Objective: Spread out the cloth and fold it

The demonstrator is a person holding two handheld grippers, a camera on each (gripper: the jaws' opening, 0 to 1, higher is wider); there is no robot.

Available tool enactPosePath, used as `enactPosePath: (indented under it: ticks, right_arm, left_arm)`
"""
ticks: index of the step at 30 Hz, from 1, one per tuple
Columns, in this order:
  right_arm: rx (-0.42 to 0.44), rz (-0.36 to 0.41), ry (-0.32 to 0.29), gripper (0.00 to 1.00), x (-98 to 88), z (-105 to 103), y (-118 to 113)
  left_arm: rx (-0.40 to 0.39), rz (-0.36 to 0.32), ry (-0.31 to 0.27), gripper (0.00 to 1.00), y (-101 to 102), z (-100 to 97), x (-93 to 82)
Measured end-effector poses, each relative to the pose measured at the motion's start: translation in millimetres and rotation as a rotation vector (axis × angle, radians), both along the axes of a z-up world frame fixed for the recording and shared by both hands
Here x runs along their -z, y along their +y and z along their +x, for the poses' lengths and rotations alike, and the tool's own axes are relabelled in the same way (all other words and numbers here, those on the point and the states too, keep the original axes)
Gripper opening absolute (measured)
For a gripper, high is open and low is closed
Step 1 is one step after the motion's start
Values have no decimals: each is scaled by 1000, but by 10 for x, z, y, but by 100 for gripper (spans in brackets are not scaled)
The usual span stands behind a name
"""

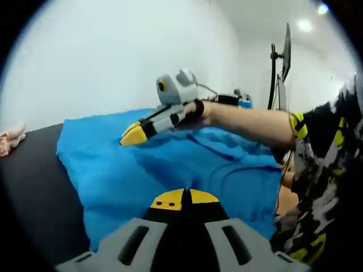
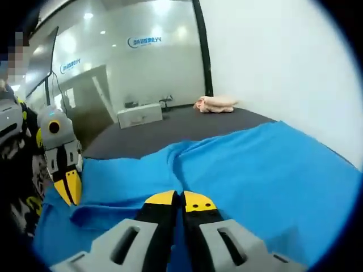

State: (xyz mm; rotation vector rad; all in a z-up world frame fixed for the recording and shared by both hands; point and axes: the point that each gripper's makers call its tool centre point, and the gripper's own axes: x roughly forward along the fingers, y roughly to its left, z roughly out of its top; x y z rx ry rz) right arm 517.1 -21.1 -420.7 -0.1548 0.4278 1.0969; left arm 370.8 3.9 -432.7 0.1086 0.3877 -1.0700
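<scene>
Blue cloth (image 1: 170,164) lies rumpled on a dark table (image 1: 34,187), filling the centre & lower half of the left gripper view; its long axis runs from upper left toward lower right there, w/ a ridge fold crossing mid-frame. In the right gripper view the cloth (image 2: 272,175) spreads across the lower half, a crease running up from bottom centre.

Left gripper (image 1: 184,199): yellow tips together at bottom centre, over the cloth; can't tell if fabric is pinched. Right gripper (image 2: 182,201): tips also closed narrow, cloth bunched at them; grip unclear.

Left gripper view also has the right gripper at centre, held by a hand (image 1: 204,110), tip on the cloth, plus a monitor on a stand (image 1: 282,62) upper right.

Right gripper view has a pink bundle (image 2: 215,104) at top centre on the table's far end, a white box (image 2: 139,115) beyond, & blue wall lettering (image 2: 144,41), too blurred to read.
</scene>
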Motion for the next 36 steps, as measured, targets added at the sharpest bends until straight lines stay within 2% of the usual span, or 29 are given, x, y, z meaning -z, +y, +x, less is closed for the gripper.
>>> enactPosePath:
  ticks: [2, 3, 4, 5, 6, 8, 9, 10, 12, 14, 15, 16, 17, 18, 19, 20, 21, 22, 23, 25, 26, 27, 28, 30, 31, 32, 34, 36]
  right_arm:
    - [4, -27, 1, 3, 124, -40, 36]
    - [1, 11, -15, 4, 57, -41, 55]
    - [12, -9, -1, 7, 58, -34, 22]
    - [32, -10, -14, 11, 26, -3, -11]
    - [43, -5, -30, 15, -38, 24, -69]
    - [88, 3, -56, 14, -151, 93, -203]
    - [94, 5, -65, 13, -176, 102, -228]
    - [112, 17, -89, 13, -261, 119, -283]
    - [133, 85, -93, 12, -410, 122, -276]
    - [121, 150, -58, 8, -464, 123, -160]
    - [115, 146, -50, 6, -433, 113, -109]
    - [72, 112, -58, 5, -341, 55, -16]
    - [66, 95, -60, 5, -298, 44, 2]
    - [52, 38, -45, 5, -141, 44, 13]
    - [38, -58, -26, 5, 89, 18, -5]
    - [47, -120, -38, 5, 231, 16, -7]
    - [42, 4, -98, 5, 14, 34, 61]
    - [68, -21, -44, 5, 80, -18, 25]
    - [62, -6, -62, 5, 21, -46, 15]
    - [73, -21, -89, 5, -25, -44, -33]
    - [74, -24, -94, 5, -38, -48, -47]
    - [87, -22, -104, 5, -92, -54, -80]
    - [94, -7, -109, 5, -146, -61, -101]
    - [122, 76, -106, 6, -327, -86, -132]
    - [134, 95, -111, 6, -377, -89, -148]
    - [140, 100, -120, 6, -413, -105, -168]
    - [147, 103, -130, 6, -454, -153, -169]
    - [158, 82, -150, 6, -464, -179, -193]
  left_arm:
    - [-20, -15, 3, 0, 23, 2, -60]
    - [-24, -14, 8, 1, 27, 0, -56]
    - [-18, -12, 5, 1, 35, -19, -59]
    - [4, -38, -25, 2, 38, -33, -124]
    - [66, -94, -32, 2, 27, -151, -232]
    - [39, -189, 10, 8, 100, -224, -398]
    - [41, -187, -7, 10, 165, -233, -448]
    - [16, -167, -48, 10, 290, -188, -501]
    - [-42, -108, -93, 11, 490, -79, -471]
    - [-89, -89, -49, 11, 603, 24, -366]
    - [-105, -92, -39, 10, 628, 51, -334]
    - [-115, -43, -38, 10, 671, 71, -239]
    - [-119, -26, -39, 10, 688, 77, -208]
    - [-129, 10, -18, 7, 725, 62, -111]
    - [-155, 21, 26, 5, 755, 108, -45]
    - [-161, -8, 71, 3, 749, 78, 1]
    - [-181, -87, 60, 3, 738, 94, -88]
    - [-186, -73, 102, 2, 778, 50, -46]
    - [-172, -66, 91, 1, 793, 26, -48]
    - [-163, -56, 86, 1, 808, -29, -55]
    - [-135, -48, 62, 1, 798, -56, -72]
    - [-64, -47, 12, 1, 754, -134, -129]
    - [-65, -70, -4, 4, 750, -126, -178]
    - [-70, -161, -26, 10, 716, -84, -364]
    - [-97, -201, -21, 12, 712, -17, -445]
    - [-121, -194, -4, 14, 726, 39, -448]
    - [-114, -94, -56, 14, 755, 145, -385]
    - [-113, -3, 4, 14, 764, 119, -148]
